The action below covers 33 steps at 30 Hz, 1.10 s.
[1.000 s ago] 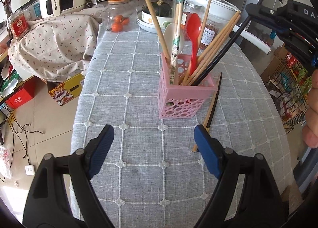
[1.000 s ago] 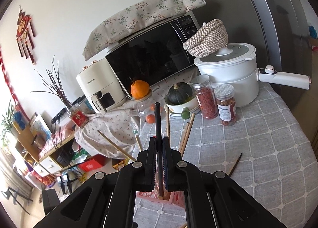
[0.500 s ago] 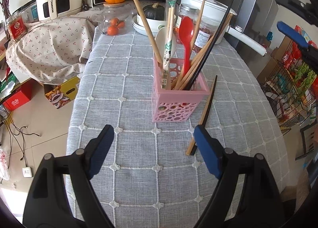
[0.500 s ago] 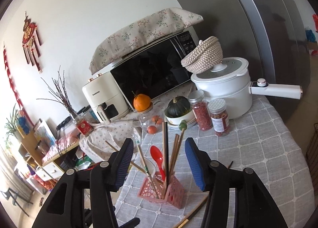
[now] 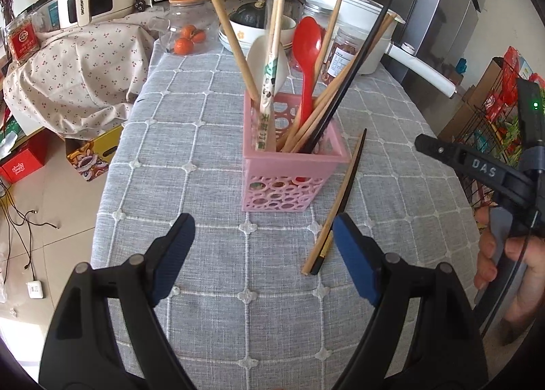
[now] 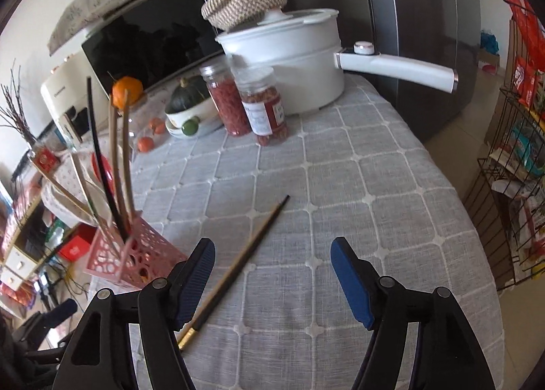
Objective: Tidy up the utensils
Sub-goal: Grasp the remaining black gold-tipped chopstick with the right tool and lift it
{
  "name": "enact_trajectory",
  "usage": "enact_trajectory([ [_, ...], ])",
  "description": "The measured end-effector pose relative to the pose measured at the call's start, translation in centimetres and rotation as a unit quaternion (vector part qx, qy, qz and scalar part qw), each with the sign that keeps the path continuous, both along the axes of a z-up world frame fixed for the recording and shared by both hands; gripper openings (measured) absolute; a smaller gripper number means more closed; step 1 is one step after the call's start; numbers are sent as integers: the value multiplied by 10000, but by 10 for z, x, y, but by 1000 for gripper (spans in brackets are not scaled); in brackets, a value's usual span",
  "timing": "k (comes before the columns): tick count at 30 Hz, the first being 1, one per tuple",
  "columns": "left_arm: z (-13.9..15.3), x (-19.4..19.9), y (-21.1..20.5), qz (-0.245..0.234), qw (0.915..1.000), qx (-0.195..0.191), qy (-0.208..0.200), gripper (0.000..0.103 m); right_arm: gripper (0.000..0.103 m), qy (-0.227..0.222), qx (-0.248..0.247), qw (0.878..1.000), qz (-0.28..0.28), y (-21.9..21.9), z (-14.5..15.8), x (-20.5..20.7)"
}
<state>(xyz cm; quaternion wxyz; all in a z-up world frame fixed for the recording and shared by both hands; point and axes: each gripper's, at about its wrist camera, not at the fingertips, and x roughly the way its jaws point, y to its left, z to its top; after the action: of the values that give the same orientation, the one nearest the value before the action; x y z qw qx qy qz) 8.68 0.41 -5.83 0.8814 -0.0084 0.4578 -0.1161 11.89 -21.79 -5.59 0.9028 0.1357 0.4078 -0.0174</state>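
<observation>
- The pink holder (image 5: 293,165) stands upright mid-surface, crammed with wooden chopsticks, a red spoon (image 5: 308,46), a wrapped pair (image 5: 270,83) and one black chopstick (image 5: 347,73), all leaning outward because the basket is open and shallow.
- Two loose chopsticks (image 5: 335,206), one wooden and one black, lie flat on the grey cloth just beside the holder's right wall, not yet stowed; they look like the next pick.
- The right gripper (image 6: 272,274) hangs low over that pair with its jaws opening; the sticks run under its left pad, nothing pinched.
- The left gripper (image 5: 262,254) hovers short of the holder, jaws wide and empty, probably waiting to steady it.
- Hard to read: in the right wrist view the two sticks merge into one dark line (image 6: 238,264), and the near ends slip behind the pad.
- The holder's floor is hidden by its contents; the surface (image 5: 204,288) is cut off at the frame's bottom.
</observation>
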Motion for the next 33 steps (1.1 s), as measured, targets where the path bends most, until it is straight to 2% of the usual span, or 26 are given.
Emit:
enact_trajectory([
  [5,0,5,-2,12,10000,88,-26,83,72,385,4,9992,116,8,-29,19],
  [10,1,8,1,157,9982,557,-148,83,72,633,-70,9980,56,14,-51,37],
  [15,0,10,4,188,9979,605,-153,83,72,740,-198,9971,41,19,-66,47],
  [28,-2,10,4,126,9979,636,-94,83,72,872,-735,9934,118,35,-76,56],
  [33,-3,10,4,107,9980,615,-67,83,72,977,-735,9924,99,33,-75,56],
])
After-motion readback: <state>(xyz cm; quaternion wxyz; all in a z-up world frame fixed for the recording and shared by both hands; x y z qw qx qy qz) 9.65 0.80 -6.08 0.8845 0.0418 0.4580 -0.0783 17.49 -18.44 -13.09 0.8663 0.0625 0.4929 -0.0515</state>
